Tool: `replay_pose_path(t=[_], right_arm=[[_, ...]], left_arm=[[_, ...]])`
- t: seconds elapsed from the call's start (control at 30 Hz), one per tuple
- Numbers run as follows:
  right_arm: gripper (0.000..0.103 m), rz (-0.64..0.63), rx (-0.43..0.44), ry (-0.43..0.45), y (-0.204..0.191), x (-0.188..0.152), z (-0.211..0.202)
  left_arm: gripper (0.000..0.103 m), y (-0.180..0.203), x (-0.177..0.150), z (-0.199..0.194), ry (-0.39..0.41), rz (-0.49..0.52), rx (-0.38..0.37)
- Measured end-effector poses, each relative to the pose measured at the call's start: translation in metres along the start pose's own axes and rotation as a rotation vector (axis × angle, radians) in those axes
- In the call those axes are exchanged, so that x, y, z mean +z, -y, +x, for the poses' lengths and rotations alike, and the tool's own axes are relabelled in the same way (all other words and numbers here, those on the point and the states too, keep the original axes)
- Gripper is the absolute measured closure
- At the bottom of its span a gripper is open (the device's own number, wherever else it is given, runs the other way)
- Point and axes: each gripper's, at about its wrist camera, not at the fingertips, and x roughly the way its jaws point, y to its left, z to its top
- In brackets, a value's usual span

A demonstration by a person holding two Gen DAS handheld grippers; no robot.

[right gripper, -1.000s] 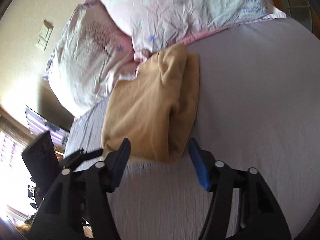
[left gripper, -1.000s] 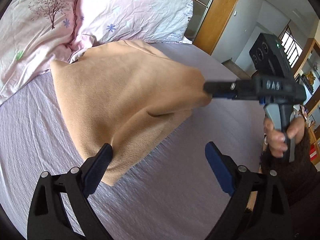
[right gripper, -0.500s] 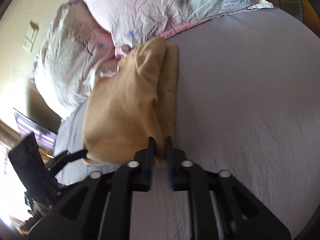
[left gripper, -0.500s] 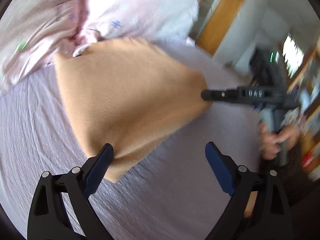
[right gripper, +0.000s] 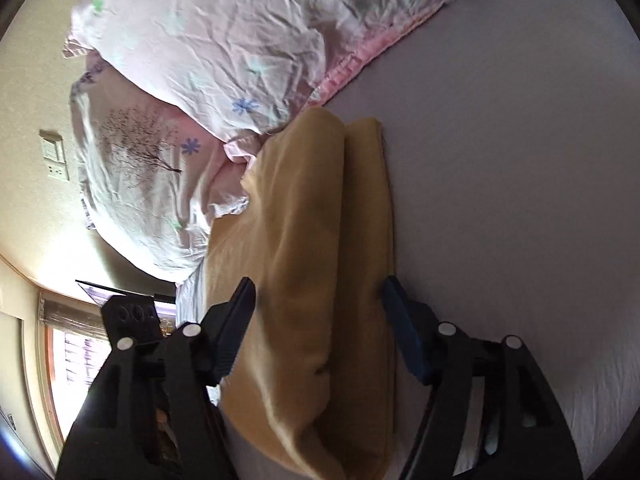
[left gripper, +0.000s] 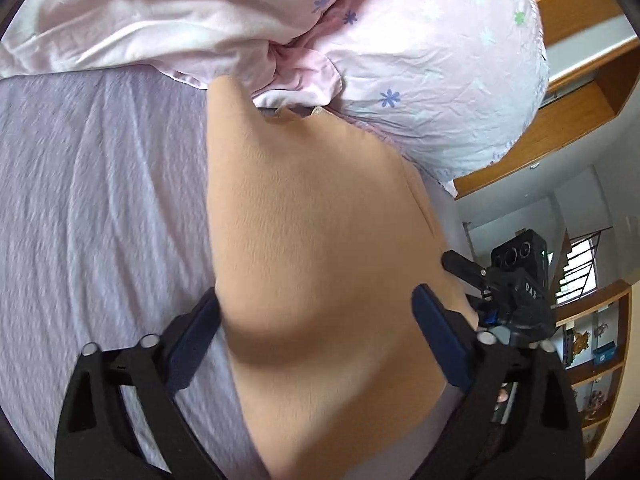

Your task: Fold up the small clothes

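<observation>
Where the pillows [left gripper: 400, 52] end, lies flat on the lilac bed [left gripper: 92, 208]: a tan cloth [left gripper: 312, 240], far edge tucked just under the pink pillow corner. Runs lengthwise from the pillows toward both cameras, folded over on itself; in the right wrist view shows as two long layers side by side, the thicker fold [right gripper: 304, 264] on the side of the tree-print pillow [right gripper: 136, 152], the thinner strip [right gripper: 368, 216] beside bare sheet [right gripper: 520, 184].

Left claw [left gripper: 316, 332]: spread wide, blue pads either side of the cloth's near part, straddling it, gripping nothing. Cannot tell whether the pads touch the fabric.

Right claw [right gripper: 318, 330]: likewise wide apart, one pad over the fold on the pillow side, the other at the cloth's outer edge next to bare sheet; holds nothing. Seen also from the left wrist view as a black body [left gripper: 516, 280] at the cloth's right edge, farther from the pillows than the cloth's middle.

Beyond the pillows: wooden trim [left gripper: 576, 92], beige wall with a switch plate [right gripper: 54, 158].
</observation>
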Motion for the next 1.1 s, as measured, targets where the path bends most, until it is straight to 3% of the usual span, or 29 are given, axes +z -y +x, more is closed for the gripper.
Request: replay_pose_path(t=[0.07, 0.1, 0.2, 0.27, 0.47, 0.53, 0.6, 0.67, 0.73, 0.77, 0.8, 0.87, 0.93, 1.0, 1.07, 1.1], right_arm=[[0.051, 0.018, 0.028, 0.000, 0.004, 0.004, 0.002], [0.082, 0.040, 0.082, -0.033, 0.008, 0.002, 0.010], [0.084, 0.008, 0.070, -0.006, 0.000, -0.003, 0.011], [0.087, -0.021, 0.106, 0.013, -0.014, -0.006, 0.008], [0.089, -0.172, 0.188, -0.015, -0.087, -0.024, 0.031], [0.089, -0.207, 0.137, -0.037, -0.101, -0.028, 0.053], [0.082, -0.231, 0.009, -0.076, -0.106, -0.031, 0.085], [0.072, -0.234, -0.089, -0.086, -0.103, -0.036, 0.094], [0.066, -0.261, -0.101, -0.001, -0.110, -0.042, 0.069], [0.065, -0.290, -0.096, 0.046, -0.116, -0.045, 0.055], [0.059, -0.324, -0.072, 0.086, -0.124, -0.051, 0.042], [0.048, -0.370, 0.023, 0.078, -0.138, -0.067, 0.028], [0.044, -0.402, 0.078, -0.007, -0.146, -0.086, 0.038], [0.039, -0.404, 0.017, -0.055, -0.141, -0.099, 0.058], [0.038, -0.355, -0.080, -0.110, -0.123, -0.100, 0.085], [0.038, -0.334, -0.060, -0.098, -0.118, -0.100, 0.084]], left_arm=[[0.024, -0.002, 0.006, 0.002, 0.011, -0.027, 0.000], [0.034, -0.002, 0.008, 0.002, 0.015, -0.043, 0.002], [0.070, -0.013, 0.011, 0.001, 0.010, -0.074, -0.008], [0.075, -0.018, 0.008, -0.012, 0.009, -0.057, -0.044], [0.075, -0.023, 0.002, -0.094, 0.097, 0.049, 0.018], [0.073, -0.033, 0.005, -0.111, 0.130, 0.053, 0.105], [0.069, -0.046, 0.006, -0.114, 0.130, 0.058, 0.228], [0.068, -0.056, 0.000, -0.117, 0.114, 0.043, 0.273], [0.068, -0.054, -0.010, -0.137, 0.159, 0.065, 0.267], [0.061, -0.047, -0.016, -0.151, 0.194, 0.096, 0.255], [0.044, -0.041, -0.023, -0.164, 0.232, 0.120, 0.240], [0.034, -0.032, -0.042, -0.187, 0.301, 0.172, 0.176], [0.033, -0.013, -0.059, -0.183, 0.276, 0.229, 0.109], [0.032, -0.001, -0.071, -0.166, 0.233, 0.271, 0.108], [0.032, -0.003, -0.078, -0.136, 0.178, 0.288, 0.209], [0.033, -0.008, -0.078, -0.121, 0.145, 0.288, 0.264]])
